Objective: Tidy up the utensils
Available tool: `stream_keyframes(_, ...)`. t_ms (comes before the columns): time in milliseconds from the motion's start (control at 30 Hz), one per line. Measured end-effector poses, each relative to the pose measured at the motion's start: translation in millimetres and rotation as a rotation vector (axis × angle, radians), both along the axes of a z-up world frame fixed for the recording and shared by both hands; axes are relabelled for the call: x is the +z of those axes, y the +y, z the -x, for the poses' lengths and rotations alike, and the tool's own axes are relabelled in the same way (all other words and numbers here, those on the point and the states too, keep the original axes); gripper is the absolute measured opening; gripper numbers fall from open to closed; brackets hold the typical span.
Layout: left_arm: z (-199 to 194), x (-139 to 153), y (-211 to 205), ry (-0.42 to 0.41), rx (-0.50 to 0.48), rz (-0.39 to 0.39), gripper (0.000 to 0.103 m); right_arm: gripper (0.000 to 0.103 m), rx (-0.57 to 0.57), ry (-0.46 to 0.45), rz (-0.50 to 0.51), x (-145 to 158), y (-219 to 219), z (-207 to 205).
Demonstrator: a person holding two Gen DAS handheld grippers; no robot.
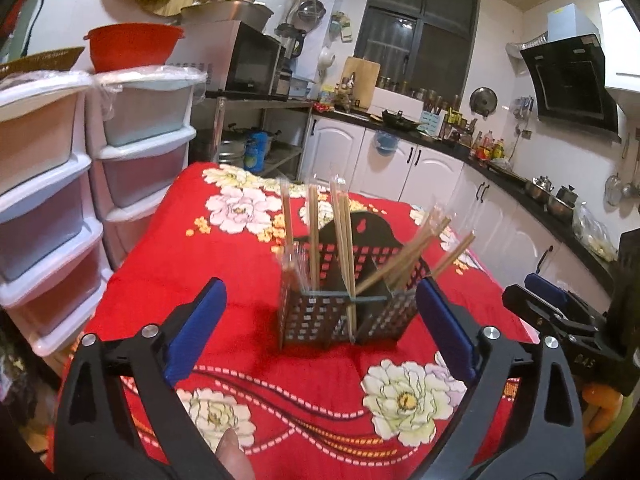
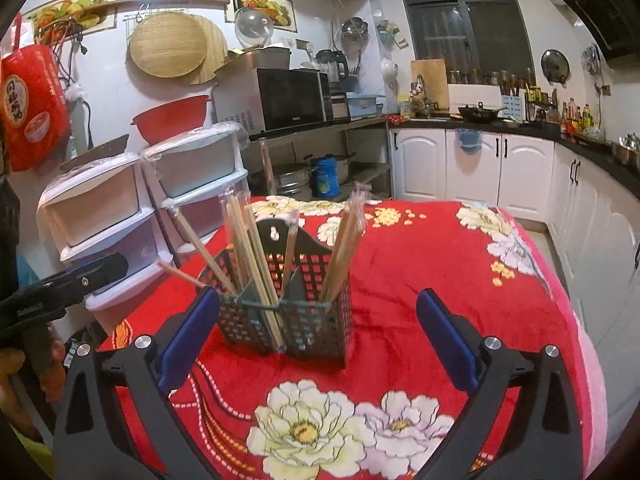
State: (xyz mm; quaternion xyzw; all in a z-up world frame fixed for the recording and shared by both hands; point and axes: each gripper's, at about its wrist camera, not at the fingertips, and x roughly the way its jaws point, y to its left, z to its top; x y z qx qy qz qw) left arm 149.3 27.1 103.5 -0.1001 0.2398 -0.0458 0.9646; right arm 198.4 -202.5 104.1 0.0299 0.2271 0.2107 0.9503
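Your left gripper [image 1: 320, 328] has its blue-padded fingers [image 1: 196, 330] spread wide, holding nothing and touching nothing. Your right gripper [image 2: 318, 334] is likewise wide open and empty; its left finger pad [image 2: 188, 340] overlaps the near-left corner of the holder in view, though contact cannot be confirmed.

Just ahead of both finger pairs, the black perforated utensil holder [image 1: 344, 312] stands upright on the worktop, which is covered by a red floral cloth [image 1: 248, 360]. In the left wrist view it sits between the fingers but beyond their tips. Its compartments hold wooden chopsticks [image 1: 344, 240] in clear sleeves: some upright, others leaning outward over the rim. One chopstick pair [image 2: 272, 320] runs down the holder's outer front face, under a band.

To the left of the fingers, beside the worktop, stand stacked plastic drawers [image 1: 136, 152] bearing a red basin [image 1: 130, 46]. Farther ahead are a microwave [image 2: 288, 98], white cabinets [image 2: 480, 168] under a dark counter, and a window [image 1: 416, 36].
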Motion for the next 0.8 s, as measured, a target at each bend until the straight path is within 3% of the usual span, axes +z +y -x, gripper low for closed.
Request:
stream_keyframes(467, 20, -60, -2, 0.079, -0.001, 0.026, 0.091, 0.096, 0.002, 0.076, 0.014, -57, 3, 20)
stream_keyframes(800, 28, -76, -10, 0.017, 0.02, 0.006, 0.091, 0.096, -0.041, -0.069, 0.081, -74, 7, 46)
